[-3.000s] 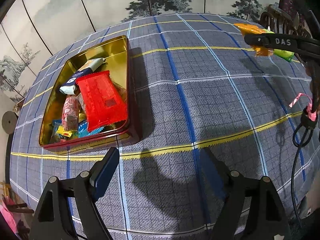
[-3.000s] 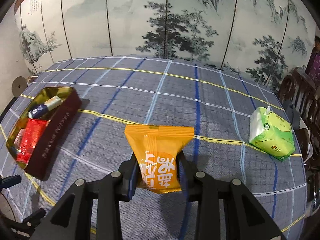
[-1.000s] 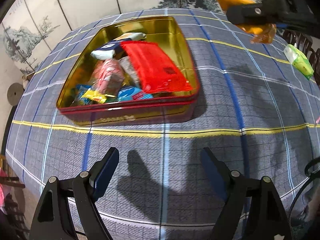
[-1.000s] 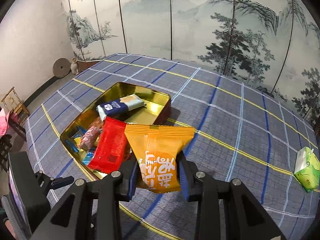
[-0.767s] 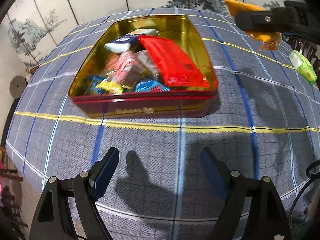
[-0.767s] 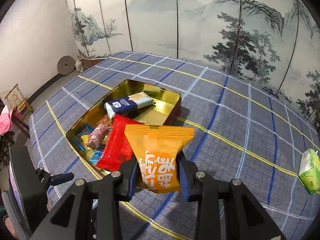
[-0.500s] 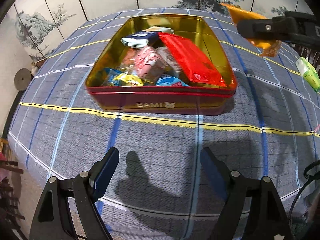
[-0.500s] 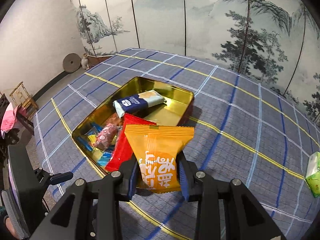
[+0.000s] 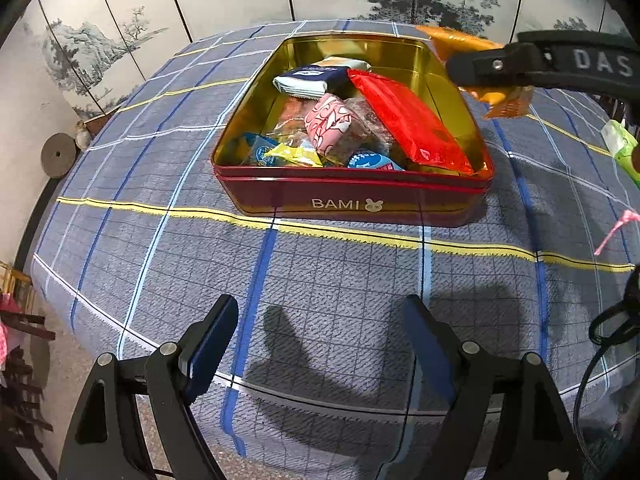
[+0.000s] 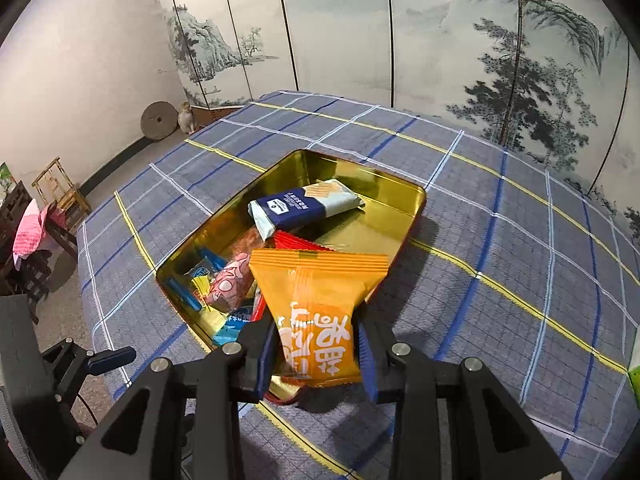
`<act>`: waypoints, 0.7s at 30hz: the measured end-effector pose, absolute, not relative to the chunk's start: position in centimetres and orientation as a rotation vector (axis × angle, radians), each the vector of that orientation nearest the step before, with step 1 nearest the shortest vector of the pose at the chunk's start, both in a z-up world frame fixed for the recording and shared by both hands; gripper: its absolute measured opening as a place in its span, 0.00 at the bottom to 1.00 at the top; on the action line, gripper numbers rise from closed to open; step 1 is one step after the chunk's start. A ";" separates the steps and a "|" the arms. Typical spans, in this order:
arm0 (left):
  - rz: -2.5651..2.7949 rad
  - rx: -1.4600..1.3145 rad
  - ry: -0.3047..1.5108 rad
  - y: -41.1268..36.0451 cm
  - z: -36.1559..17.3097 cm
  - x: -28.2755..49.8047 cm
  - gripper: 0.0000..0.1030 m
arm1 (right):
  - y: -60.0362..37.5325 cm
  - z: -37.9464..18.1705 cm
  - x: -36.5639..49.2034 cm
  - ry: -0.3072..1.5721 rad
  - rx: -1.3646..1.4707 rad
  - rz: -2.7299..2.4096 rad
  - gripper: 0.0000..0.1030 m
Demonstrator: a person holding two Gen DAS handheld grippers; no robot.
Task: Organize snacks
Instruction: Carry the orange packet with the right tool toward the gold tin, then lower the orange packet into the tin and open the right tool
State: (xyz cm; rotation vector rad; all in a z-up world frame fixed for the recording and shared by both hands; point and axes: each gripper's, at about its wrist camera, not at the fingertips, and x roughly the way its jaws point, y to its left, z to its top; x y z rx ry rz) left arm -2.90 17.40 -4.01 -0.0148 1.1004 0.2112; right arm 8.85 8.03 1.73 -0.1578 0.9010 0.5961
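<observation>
You are in the carry-and-place step: your right gripper (image 10: 316, 344) is clamped on the orange plastic snack packet with white lettering (image 10: 316, 304), which hangs above the near corner of the red rectangular tin with the gold interior (image 10: 372, 184), not yet inside it. The next move, in my judgement, calls for advancing the packet over the bare gold floor at the far end, beyond the navy-and-white wrapped bar (image 10: 300, 208), then parting the jaws; releasing early risks it landing on the rim or on the red foil pouch (image 9: 404, 120). Your left gripper (image 9: 316, 340) stands wide apart and empty above the blue plaid tablecloth (image 9: 340, 280), short of the tin. Against three seconds ago, the packet was well away from the tin, over open cloth; both views now have the tin close.
</observation>
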 end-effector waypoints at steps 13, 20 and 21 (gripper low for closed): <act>0.228 0.011 1.115 16.9 -3.9 -2.7 0.78 | 10.2 0.8 11.1 0.928 -0.195 0.639 0.33; 0.220 0.014 1.126 16.6 -4.3 -2.4 0.78 | 11.3 0.8 11.9 0.937 -0.227 0.646 0.33; 0.218 0.014 1.127 16.6 -4.4 -2.4 0.78 | 11.4 0.8 11.9 0.938 -0.229 0.647 0.33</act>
